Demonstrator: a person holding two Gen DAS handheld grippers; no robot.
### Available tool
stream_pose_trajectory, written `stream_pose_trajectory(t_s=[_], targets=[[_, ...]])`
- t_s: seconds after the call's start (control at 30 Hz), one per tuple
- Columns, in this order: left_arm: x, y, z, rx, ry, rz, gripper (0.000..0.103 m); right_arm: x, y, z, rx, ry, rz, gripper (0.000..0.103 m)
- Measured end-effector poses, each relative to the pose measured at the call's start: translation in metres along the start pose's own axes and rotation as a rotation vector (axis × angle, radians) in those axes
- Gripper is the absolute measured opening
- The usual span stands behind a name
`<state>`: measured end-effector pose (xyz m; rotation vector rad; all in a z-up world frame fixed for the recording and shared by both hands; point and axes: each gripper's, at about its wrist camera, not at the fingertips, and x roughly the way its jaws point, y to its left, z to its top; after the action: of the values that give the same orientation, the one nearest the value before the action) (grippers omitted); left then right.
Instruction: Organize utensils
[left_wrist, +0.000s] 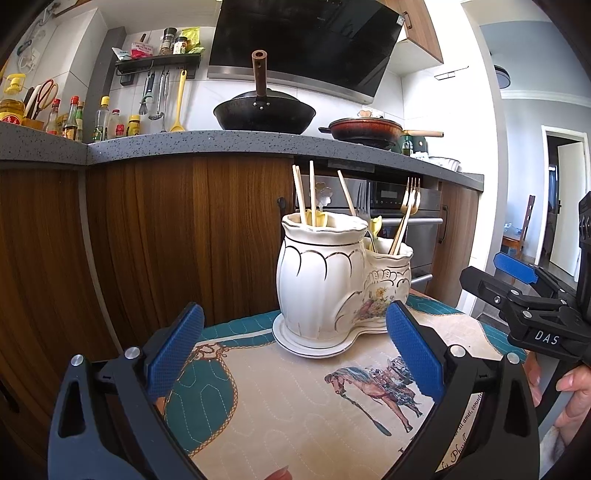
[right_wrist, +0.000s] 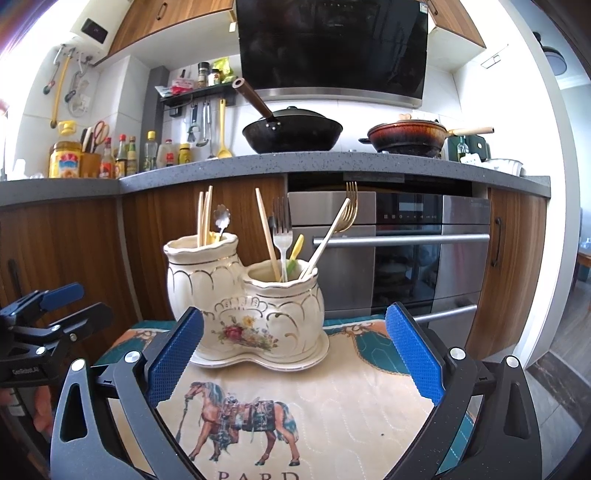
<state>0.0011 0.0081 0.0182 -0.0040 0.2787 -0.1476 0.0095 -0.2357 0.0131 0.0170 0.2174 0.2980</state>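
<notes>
Both my left gripper (left_wrist: 295, 347) and right gripper (right_wrist: 293, 347) are spread empty, the upright utensils in the twin ceramic holder (right_wrist: 251, 295) dead ahead, the right one squarer to its low pot.

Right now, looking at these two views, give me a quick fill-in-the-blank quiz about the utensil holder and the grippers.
1. The holder has ____ cups.
2. The silver fork stands in the ____ cup.
3. The left gripper and right gripper are both ____.
4. The cloth under the holder shows a ____.

Missing words: two; shorter; open; horse
</notes>
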Motion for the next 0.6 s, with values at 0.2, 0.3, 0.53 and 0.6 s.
stream_pose_trajectory(t_s=[0.2,0.3,0.53,0.6], targets=[[0.0,-0.0003,-0.0003,0.001,0.001,0.001,0.097,0.0011,-0.0007,-0.0009,0.001,0.004,-0.001,0.098],[0.0,-0.0004,-0.0003,0.0,0.0,0.0,0.097,0.0014,-0.0006,-0.0011,0.002,0.006,-0.001,0.098],[0.0001,-0.0001,-0.0001,0.0,0.002,0.0,0.098,0.0016,-0.0006,-0.0006,0.001,0.004,-0.001,0.098],[0.0002,0.0002,0.0,0.0,0.002,0.001,0.098,0.0016,-0.0006,-0.0005,0.001,0.004,-0.001,0.098]])
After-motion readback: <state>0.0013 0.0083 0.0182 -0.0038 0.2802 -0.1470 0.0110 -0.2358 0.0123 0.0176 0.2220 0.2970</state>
